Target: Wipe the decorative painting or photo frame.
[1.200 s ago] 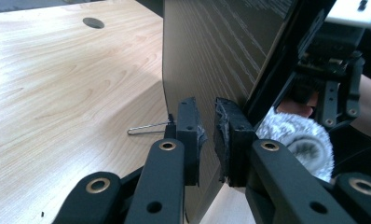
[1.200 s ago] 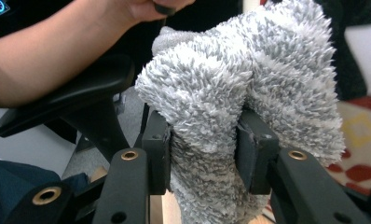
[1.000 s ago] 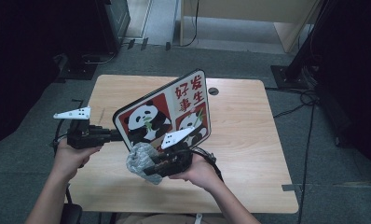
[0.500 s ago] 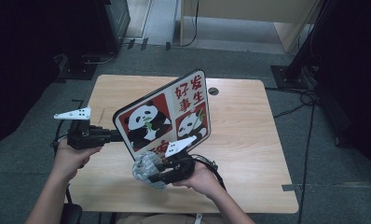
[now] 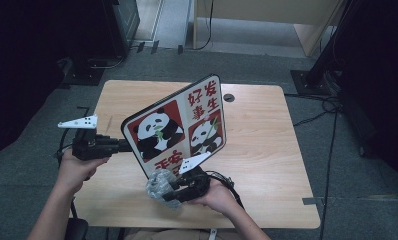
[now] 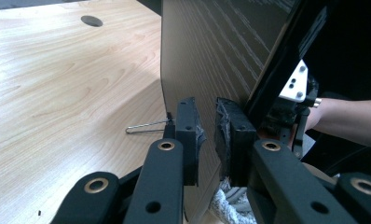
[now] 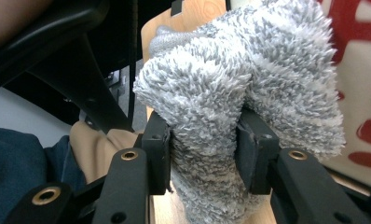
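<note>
A board (image 5: 177, 130) printed with pandas and red characters stands tilted over the wooden table (image 5: 267, 125). My left gripper (image 5: 124, 146) holds it by its left edge. In the left gripper view the jaws (image 6: 207, 135) are shut on the board's thin edge, with its wood-grain back (image 6: 211, 51) rising ahead. My right gripper (image 5: 171, 191) is shut on a fluffy grey cloth (image 5: 159, 186), which lies against the board's lower front corner. The right gripper view has the cloth (image 7: 230, 79) bulging out between the jaws (image 7: 204, 149), with the printed face (image 7: 360, 93) beside it.
A round cable hole (image 5: 229, 97) sits in the table's far middle. A thin wire stand (image 6: 146, 126) lies on the table behind the board. Cables (image 5: 232, 182) trail by the right hand. Dark stands and cables (image 5: 332, 105) are on the floor around the table.
The right gripper has carried the cloth down and slightly left across the board's face to its lower edge. The left gripper and the board have stayed in place.
</note>
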Available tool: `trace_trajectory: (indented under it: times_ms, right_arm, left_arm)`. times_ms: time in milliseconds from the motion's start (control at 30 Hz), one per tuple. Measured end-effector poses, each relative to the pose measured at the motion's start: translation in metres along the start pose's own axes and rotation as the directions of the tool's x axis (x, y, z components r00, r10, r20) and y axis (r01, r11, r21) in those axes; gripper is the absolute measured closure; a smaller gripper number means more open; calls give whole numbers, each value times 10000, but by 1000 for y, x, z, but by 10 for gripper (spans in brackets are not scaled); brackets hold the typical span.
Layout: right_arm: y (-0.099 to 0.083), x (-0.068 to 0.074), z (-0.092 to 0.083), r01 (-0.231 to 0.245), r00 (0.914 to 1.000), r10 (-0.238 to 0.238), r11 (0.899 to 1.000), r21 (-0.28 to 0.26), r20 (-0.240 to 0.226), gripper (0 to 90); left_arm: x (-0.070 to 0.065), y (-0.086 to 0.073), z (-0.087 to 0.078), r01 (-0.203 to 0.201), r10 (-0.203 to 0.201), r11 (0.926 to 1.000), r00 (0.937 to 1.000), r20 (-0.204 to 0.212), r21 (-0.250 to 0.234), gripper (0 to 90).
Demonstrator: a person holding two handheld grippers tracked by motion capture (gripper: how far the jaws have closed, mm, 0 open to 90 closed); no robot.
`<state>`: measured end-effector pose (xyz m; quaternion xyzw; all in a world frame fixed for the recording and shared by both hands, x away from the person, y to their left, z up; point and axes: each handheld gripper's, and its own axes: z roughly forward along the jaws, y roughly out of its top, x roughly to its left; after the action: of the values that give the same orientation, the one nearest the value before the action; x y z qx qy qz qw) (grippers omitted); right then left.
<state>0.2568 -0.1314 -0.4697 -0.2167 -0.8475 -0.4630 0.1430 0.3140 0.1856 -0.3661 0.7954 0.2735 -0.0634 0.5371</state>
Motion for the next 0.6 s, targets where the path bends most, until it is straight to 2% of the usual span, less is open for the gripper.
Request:
trace_trajectory:
  times_ms: [267,600]
  right_arm:
    - [2,3,-3,-230,9997,230,9997,5,-97,619]
    - [19,21,-17,212,9995,-223,9987,-469,-233,622]
  left_arm:
    - [1,0,0,61,-61,10000,10000,-34,-7,774]
    - [3,1,-3,182,-183,9998,9997,-155,-51,711]
